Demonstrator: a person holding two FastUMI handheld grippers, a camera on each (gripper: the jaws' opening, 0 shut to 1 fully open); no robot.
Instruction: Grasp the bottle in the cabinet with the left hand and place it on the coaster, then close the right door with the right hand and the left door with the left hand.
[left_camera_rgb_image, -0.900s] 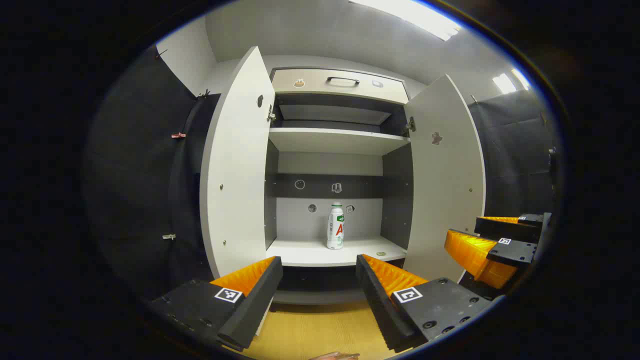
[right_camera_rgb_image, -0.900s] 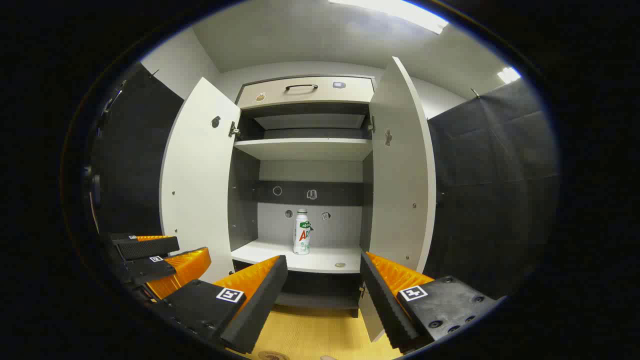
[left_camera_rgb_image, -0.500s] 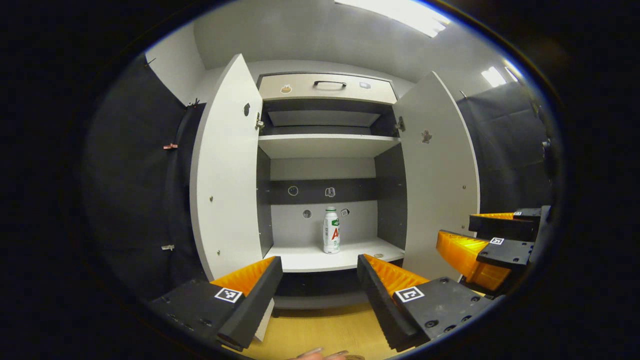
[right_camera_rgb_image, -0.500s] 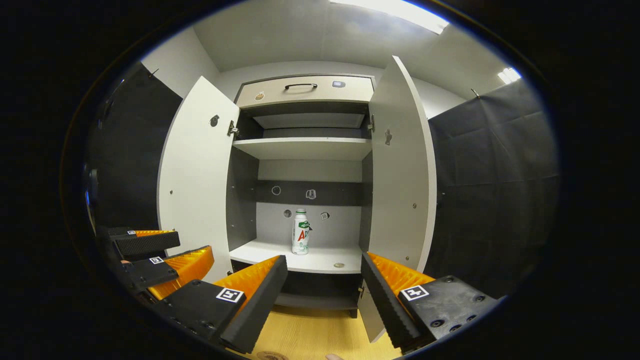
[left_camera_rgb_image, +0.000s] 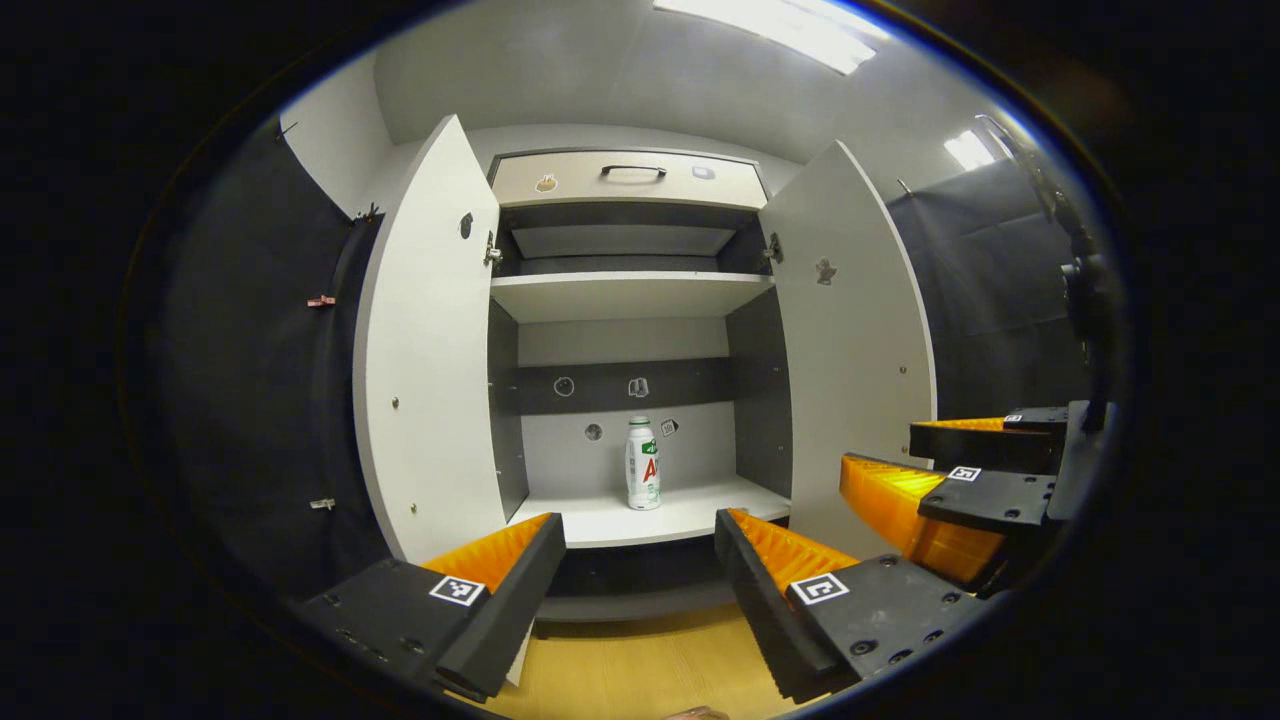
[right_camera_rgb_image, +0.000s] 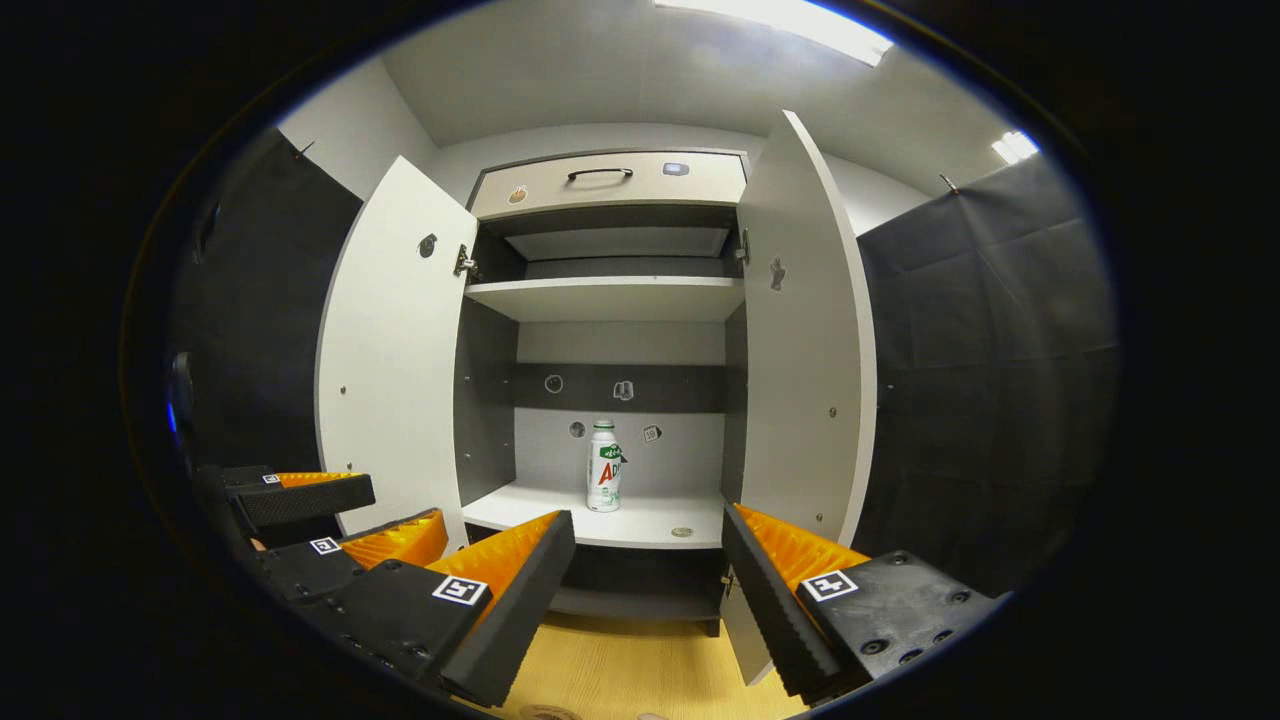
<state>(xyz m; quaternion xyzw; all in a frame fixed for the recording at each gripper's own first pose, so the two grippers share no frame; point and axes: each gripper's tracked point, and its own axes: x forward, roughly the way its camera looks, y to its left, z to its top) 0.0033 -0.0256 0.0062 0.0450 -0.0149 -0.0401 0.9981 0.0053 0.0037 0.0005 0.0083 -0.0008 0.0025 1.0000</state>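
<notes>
A white bottle (left_camera_rgb_image: 643, 464) with a green and red label stands upright at the back of the cabinet's lower shelf (left_camera_rgb_image: 640, 520), also seen in the right gripper view as the bottle (right_camera_rgb_image: 603, 480). Both cabinet doors stand open: the left door (left_camera_rgb_image: 430, 340) and the right door (left_camera_rgb_image: 855, 360). My left gripper (left_camera_rgb_image: 640, 590) is open and empty, well in front of the shelf and in line with the bottle. My right gripper (right_camera_rgb_image: 645, 590) is open and empty too, beside it at about the same distance. Each appears in the other's view: right gripper (left_camera_rgb_image: 935, 470), left gripper (right_camera_rgb_image: 335, 520).
An upper shelf (right_camera_rgb_image: 605, 295) and a drawer with a dark handle (right_camera_rgb_image: 600, 175) sit above. A small round disc (right_camera_rgb_image: 683, 532) lies near the lower shelf's front edge. A wooden tabletop (right_camera_rgb_image: 640, 670) lies below the grippers, with a round brownish edge (right_camera_rgb_image: 545, 712) at the bottom. Black cloth walls flank the cabinet.
In the left gripper view the cabinet and bottle have slid left and shrunk a little, so that gripper has backed off and shifted. The right gripper has barely moved.
</notes>
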